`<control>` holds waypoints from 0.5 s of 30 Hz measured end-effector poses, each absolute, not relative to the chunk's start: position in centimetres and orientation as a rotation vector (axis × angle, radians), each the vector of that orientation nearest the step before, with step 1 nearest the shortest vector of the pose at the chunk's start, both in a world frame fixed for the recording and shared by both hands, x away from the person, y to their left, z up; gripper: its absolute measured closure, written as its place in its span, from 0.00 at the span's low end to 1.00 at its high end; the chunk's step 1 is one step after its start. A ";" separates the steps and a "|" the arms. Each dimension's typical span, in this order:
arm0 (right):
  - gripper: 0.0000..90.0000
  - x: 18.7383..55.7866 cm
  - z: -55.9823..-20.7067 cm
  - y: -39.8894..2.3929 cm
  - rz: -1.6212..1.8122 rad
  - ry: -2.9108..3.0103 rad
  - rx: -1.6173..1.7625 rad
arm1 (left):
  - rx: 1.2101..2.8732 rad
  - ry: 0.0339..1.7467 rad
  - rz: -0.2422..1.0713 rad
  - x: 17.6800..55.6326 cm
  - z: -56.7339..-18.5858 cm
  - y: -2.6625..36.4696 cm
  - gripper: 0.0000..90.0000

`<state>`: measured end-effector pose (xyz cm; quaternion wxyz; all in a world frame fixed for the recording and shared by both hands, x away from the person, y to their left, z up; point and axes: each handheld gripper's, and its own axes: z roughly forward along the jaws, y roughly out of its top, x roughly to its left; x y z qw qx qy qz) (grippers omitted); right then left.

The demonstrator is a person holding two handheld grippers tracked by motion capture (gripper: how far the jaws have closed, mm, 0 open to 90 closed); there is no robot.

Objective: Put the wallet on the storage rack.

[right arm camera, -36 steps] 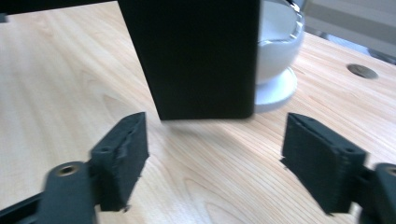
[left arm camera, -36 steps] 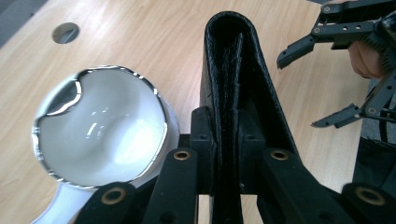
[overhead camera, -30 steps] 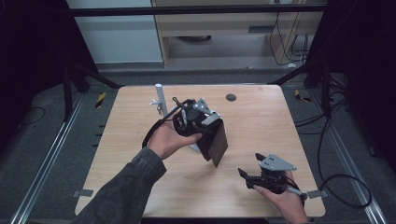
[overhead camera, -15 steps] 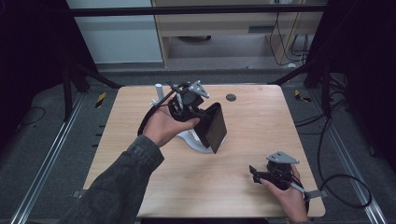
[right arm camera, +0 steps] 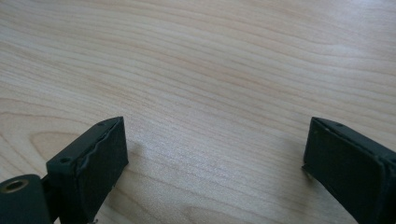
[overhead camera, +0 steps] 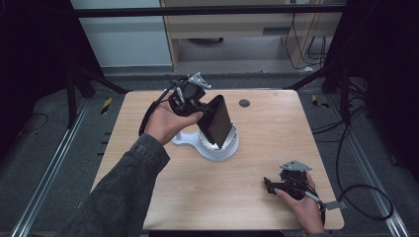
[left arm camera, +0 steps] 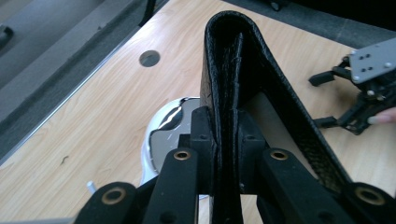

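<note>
My left gripper [overhead camera: 203, 109] is shut on the lower edge of a black leather wallet [overhead camera: 218, 121], which it holds tilted in the air above a white round stand [overhead camera: 225, 152]. In the left gripper view the pads [left arm camera: 201, 140] pinch the folded wallet [left arm camera: 243, 60], and the stand [left arm camera: 163, 135] lies below it. My right gripper [overhead camera: 270, 185] rests low near the table's front right. Its jaws have just been opening, and there is nothing between them but bare wood [right arm camera: 215, 154].
The wooden table [overhead camera: 148, 192] has a round cable hole [overhead camera: 244, 103] at the back. A dark sleeve [overhead camera: 123, 192] reaches in across the front left. Metal rails and cables run along the floor on both sides.
The left hand has lifted the wallet up and towards the far side, which uncovered the white stand. The right gripper has slid right and sunk towards the front edge.
</note>
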<state>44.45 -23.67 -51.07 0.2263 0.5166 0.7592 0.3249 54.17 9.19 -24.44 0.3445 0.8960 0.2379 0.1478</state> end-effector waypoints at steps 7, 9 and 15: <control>0.06 44.5 -51.2 -23.5 0.904 2.096 1.417 | 2.323 0.658 0.386 54.9 -25.1 9.6 0.90; 0.06 44.5 -51.2 -23.5 0.906 2.095 1.417 | 2.324 0.659 0.384 55.0 -25.4 9.6 0.90; 0.06 44.5 -51.3 -23.5 0.907 2.093 1.416 | 2.328 0.671 0.393 55.7 -26.3 9.1 0.90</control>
